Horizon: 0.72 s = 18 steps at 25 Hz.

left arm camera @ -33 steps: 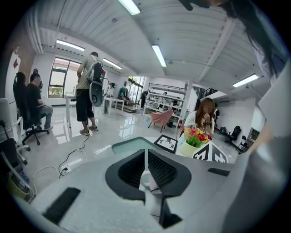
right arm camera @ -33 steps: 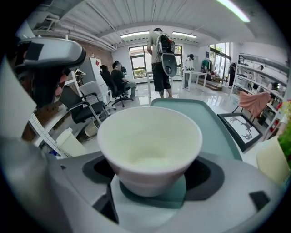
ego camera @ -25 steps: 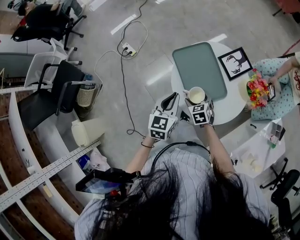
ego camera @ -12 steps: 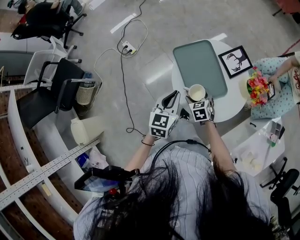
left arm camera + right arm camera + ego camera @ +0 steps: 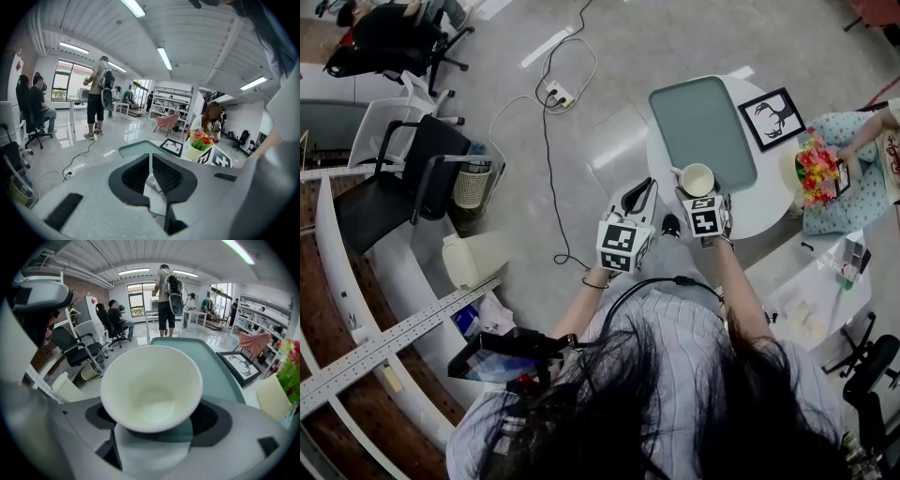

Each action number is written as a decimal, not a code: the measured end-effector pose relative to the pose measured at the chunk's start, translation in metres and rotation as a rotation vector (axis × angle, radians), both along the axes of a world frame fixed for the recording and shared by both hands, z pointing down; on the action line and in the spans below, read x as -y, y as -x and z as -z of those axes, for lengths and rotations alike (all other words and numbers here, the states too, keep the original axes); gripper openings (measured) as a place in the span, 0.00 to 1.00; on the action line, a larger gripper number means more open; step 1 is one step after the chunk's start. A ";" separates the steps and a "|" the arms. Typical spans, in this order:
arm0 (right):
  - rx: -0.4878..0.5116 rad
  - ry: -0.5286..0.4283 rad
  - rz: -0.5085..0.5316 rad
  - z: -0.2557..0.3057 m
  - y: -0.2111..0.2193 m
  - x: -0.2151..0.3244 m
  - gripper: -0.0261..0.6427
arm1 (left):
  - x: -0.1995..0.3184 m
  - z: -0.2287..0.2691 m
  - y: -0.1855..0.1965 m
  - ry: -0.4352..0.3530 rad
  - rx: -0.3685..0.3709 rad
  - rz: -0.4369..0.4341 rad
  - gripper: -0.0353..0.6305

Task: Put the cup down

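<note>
A white cup [image 5: 697, 179] with an empty inside is held upright above the near edge of the round white table [image 5: 748, 208], right beside the teal tray [image 5: 703, 127]. My right gripper [image 5: 698, 194] is shut on the cup. In the right gripper view the cup [image 5: 152, 387] fills the middle, with my right gripper [image 5: 154, 422] clamped on its lower part, and the tray [image 5: 206, 359] lies beyond. My left gripper [image 5: 639, 195] hovers off the table to the left of the cup, shut and holding nothing. In its own view my left gripper [image 5: 151, 161] points toward the tray [image 5: 138, 149].
A framed deer picture [image 5: 772, 119] lies right of the tray, and a flower pot [image 5: 814, 174] stands at the table's right edge. A seated person [image 5: 862, 150] is beyond it. A cable and power strip [image 5: 555, 97] lie on the floor, with office chairs [image 5: 412, 178] to the left.
Both grippers have drifted slightly right and forward. The cup has travelled with the right gripper and now sits a little further over the table.
</note>
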State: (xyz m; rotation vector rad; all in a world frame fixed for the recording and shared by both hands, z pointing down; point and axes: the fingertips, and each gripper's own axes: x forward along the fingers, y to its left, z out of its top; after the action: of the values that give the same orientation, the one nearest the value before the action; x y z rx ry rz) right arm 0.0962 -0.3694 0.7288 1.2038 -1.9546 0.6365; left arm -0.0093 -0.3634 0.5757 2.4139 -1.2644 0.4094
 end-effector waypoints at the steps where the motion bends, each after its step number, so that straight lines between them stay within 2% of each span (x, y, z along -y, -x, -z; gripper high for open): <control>1: 0.008 0.000 -0.015 0.001 -0.001 0.000 0.65 | -0.001 0.000 0.001 -0.001 0.000 0.001 0.10; 18: 0.134 -0.031 -0.161 0.028 -0.015 -0.040 0.65 | -0.024 0.011 0.016 -0.035 -0.011 -0.016 0.10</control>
State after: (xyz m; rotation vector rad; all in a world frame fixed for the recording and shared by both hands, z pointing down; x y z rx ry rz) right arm 0.1107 -0.3297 0.7007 1.3786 -1.9976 0.7900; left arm -0.0252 -0.3392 0.5649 2.4529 -1.2588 0.3815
